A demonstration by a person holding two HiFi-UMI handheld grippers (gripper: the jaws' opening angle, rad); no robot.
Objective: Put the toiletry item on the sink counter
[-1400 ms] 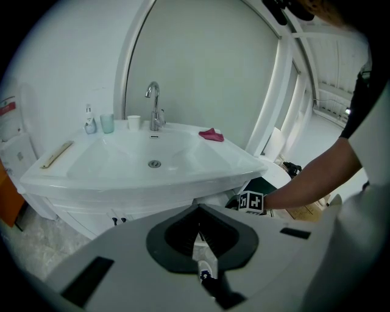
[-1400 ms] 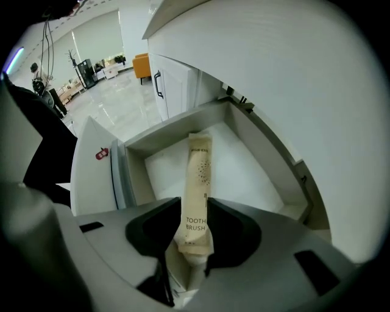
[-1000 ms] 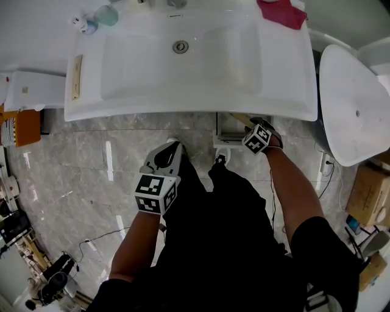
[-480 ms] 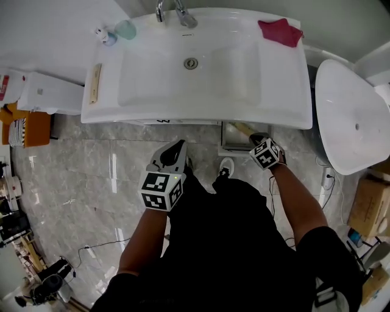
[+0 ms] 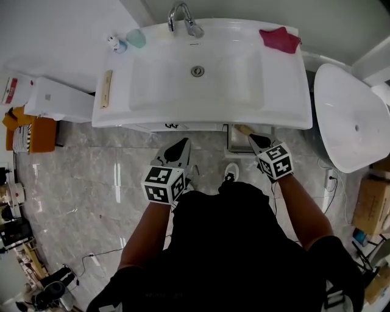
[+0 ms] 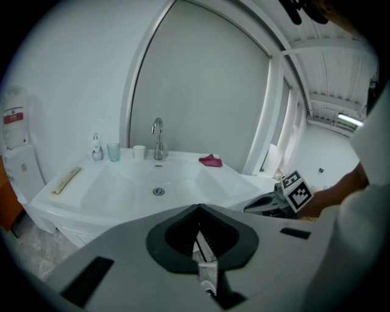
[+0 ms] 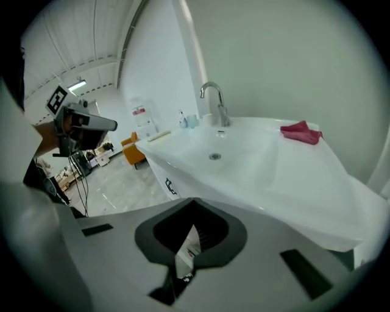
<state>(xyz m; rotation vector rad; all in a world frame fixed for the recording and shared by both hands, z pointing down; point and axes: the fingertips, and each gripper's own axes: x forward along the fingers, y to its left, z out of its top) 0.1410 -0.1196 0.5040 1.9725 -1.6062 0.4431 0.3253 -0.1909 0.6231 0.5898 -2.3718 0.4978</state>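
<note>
My right gripper [image 5: 252, 138] hangs just below the front rim of the white sink counter [image 5: 286, 91], its jaws having just been closing. They are shut, and a slim tan toiletry item [image 5: 243, 129] pokes out past the tips; in the right gripper view [image 7: 189, 242] only a thin pale strip shows between the jaws. My left gripper [image 5: 181, 146] hovers in front of the sink's middle, jaws together with nothing held [image 6: 202, 244]. The left gripper view also catches the right gripper [image 6: 268, 204] beside the counter.
On the counter are a faucet [image 5: 183, 18], a red cloth [image 5: 279, 38], a teal cup [image 5: 136, 38], a small bottle [image 5: 116, 42] and a wooden stick [image 5: 106, 89]. A small shelf [image 5: 241, 146] sits under the sink. A white toilet lid [image 5: 350, 116] is at right.
Both grippers have come up toward the camera, the right one much more, lifting from the low shelf to counter-edge height. The faucet has come fully into the head view.
</note>
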